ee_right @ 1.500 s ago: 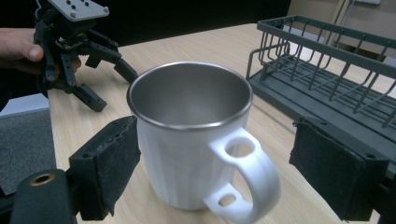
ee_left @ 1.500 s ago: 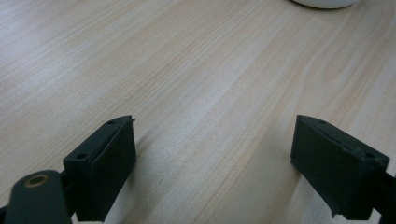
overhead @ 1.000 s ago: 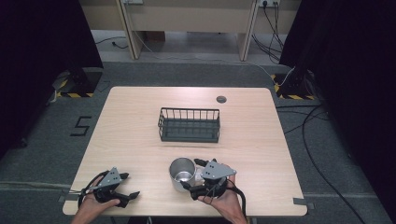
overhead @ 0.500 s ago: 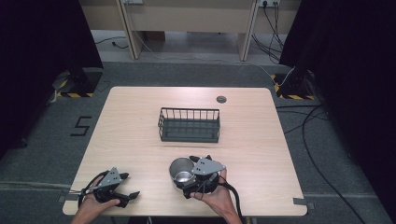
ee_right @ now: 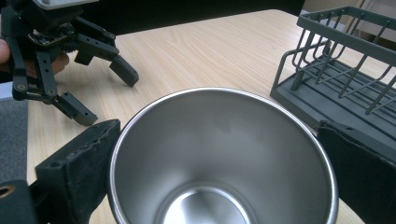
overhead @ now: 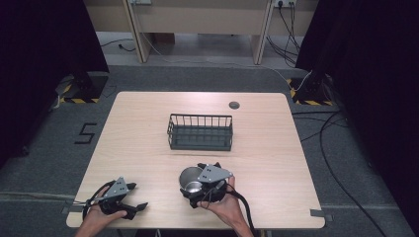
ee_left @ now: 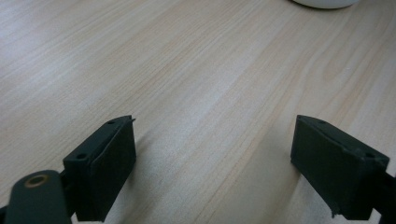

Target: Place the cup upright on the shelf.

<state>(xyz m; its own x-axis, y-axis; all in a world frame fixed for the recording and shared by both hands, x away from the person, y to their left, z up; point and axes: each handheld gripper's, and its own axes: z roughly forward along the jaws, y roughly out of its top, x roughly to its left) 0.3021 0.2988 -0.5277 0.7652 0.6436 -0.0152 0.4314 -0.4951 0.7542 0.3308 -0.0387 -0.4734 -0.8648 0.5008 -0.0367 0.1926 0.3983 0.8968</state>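
A shiny steel cup [overhead: 189,177] stands upright near the table's front edge, and its open mouth [ee_right: 219,177] is close up in the right gripper view. My right gripper [overhead: 193,190] lies level and points left. Its jaws have just been opening and now straddle the cup's rim, one black pad [ee_right: 88,163] on either side, with no clear squeeze. My left gripper [overhead: 138,196] rests at the front left with its jaws wide apart [ee_left: 215,149] over bare wood. It is also in the right gripper view [ee_right: 105,95], beyond the cup.
A dark wire basket [overhead: 200,132] sits mid-table behind the cup, close on the right in the right gripper view [ee_right: 345,74]. A small round grommet [overhead: 233,104] lies near the far edge. The wooden table [overhead: 138,128] stands on grey floor with cables.
The right hand has slid left from beside the cup, and its jaws have spread and now sit on either side of the cup. The left gripper has stayed put.
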